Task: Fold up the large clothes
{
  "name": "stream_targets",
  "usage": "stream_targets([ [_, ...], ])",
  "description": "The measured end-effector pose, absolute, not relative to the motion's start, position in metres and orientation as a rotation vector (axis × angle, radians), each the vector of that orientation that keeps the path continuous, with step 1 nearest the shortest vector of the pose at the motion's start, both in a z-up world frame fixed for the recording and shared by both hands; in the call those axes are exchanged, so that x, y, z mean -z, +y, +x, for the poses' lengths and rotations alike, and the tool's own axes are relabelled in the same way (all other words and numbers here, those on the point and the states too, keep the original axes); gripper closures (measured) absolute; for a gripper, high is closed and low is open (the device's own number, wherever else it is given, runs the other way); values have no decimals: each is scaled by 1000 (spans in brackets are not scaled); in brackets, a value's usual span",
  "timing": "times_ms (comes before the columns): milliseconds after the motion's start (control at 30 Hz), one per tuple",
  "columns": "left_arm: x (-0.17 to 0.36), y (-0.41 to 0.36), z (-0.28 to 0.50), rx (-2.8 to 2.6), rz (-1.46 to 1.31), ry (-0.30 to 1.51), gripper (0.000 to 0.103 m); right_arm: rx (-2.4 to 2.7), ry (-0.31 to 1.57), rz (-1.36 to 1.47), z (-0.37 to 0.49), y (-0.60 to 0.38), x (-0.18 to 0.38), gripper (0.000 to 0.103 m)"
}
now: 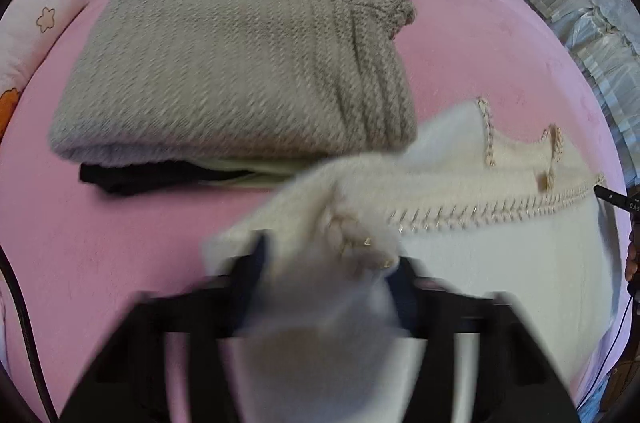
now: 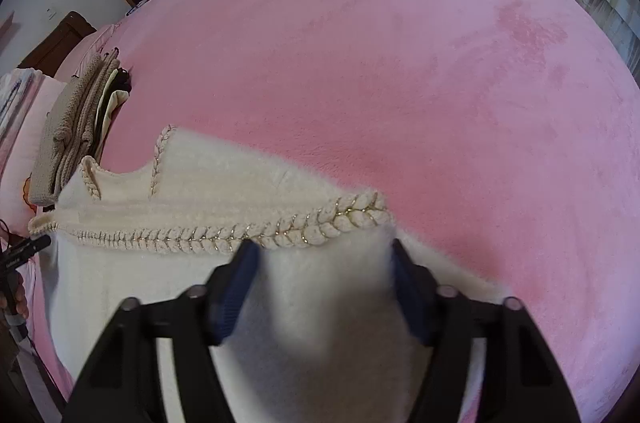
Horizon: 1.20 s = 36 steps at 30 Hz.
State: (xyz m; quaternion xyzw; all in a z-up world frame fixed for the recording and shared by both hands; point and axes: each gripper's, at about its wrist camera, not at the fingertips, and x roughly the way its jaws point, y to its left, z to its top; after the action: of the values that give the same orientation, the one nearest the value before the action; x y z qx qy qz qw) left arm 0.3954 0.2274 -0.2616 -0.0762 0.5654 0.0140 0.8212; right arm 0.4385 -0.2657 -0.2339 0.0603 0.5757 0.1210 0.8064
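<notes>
Both grippers clamp the cream sweater [image 2: 168,287] on the pink bed [image 2: 440,83].
Left gripper [image 1: 326,263] and right gripper [image 2: 320,251] pinch its braided edge; folded clothes stack [image 1: 224,63] lies beside.

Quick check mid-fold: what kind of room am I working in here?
Most likely a bedroom. The white sweater lies on a bed under a pink plush blanket, a cartoon-print pillow sits at its edge, and a stack of folded clothes is beside it.

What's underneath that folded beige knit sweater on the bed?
Under the beige knit sweater lie a pale yellow-green garment and a black garment; only their edges show. Everything rests on the pink bed cover. Anything deeper in the stack is covered.
</notes>
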Motion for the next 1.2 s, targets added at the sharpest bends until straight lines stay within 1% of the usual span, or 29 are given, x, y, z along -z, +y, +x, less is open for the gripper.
stream_targets([
  [33,264,224,399,-39,-151,1219,94,-248,1237,127,438,-266,234,75],
  [67,264,221,399,-57,-130,1215,94,-241,1242,140,437,-270,232,88],
  [100,263,216,399,-69,-104,1205,95,-235,1227,179,433,-276,227,89],
  [167,255,211,394,-88,-86,1176,96,-213,1180,238,424,-288,209,95],
  [300,234,224,394,-123,-225,1128,96,-194,1111,264,413,-296,178,95],
  [400,233,230,408,-130,-271,1119,96,-163,1084,277,421,-299,170,95],
  [500,242,229,420,-145,-270,1116,96,-117,1093,306,437,-303,184,96],
  [567,255,231,424,-159,-271,1129,96,-77,1117,273,445,-301,201,96],
  [700,284,231,428,-176,-294,1150,95,-14,1184,245,449,-300,249,96],
  [767,287,232,425,-175,-305,1132,94,10,1175,245,448,-297,251,94],
  [833,284,235,420,-177,-320,1122,89,18,1145,181,447,-289,242,93],
  [867,279,239,414,-182,-334,1120,85,21,1135,150,445,-284,234,89],
  [900,271,243,407,-199,-340,1120,76,33,1113,104,440,-278,222,87],
  [933,264,244,403,-218,-334,1118,70,45,1089,67,435,-272,212,87],
  [967,252,243,396,-241,-319,1103,69,54,1059,28,426,-264,196,86],
  [1000,241,240,389,-257,-306,1082,65,54,1033,10,417,-257,183,84],
  [1033,227,233,379,-266,-293,1055,55,46,1010,10,408,-251,172,81],
  [1067,214,222,367,-273,-287,1024,49,15,979,19,392,-239,160,74],
  [1133,193,201,340,-286,-306,945,27,-56,962,49,364,-213,147,66],
  [1200,183,177,315,-273,-342,898,23,-147,978,89,336,-181,146,66],
])
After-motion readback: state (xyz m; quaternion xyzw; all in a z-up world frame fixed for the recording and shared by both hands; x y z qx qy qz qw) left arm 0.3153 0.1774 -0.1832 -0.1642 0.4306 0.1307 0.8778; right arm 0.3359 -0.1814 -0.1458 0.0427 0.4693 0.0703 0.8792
